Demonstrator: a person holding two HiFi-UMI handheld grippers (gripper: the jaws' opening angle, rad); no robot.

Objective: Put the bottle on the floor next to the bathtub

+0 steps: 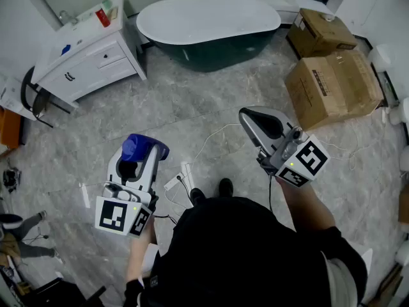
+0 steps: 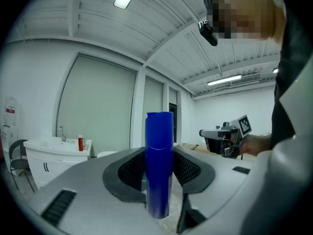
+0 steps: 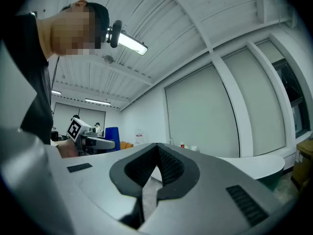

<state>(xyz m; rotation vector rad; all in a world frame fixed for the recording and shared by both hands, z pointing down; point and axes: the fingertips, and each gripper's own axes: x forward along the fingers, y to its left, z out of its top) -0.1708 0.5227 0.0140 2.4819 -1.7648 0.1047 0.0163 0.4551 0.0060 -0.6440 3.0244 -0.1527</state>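
Observation:
A blue bottle stands upright between the jaws of my left gripper, which is shut on it at about waist height over the grey floor. In the left gripper view the bottle fills the gap between the dark pads. My right gripper is held up at the right, its jaws together with nothing in them; its tips touch in the right gripper view. The dark green bathtub with a white rim stands at the far side of the room, well ahead of both grippers.
A white vanity with a red item on top stands at the far left. Cardboard boxes are stacked at the far right. A power strip with cables lies on the floor by the person's feet. A black chair stands at the left.

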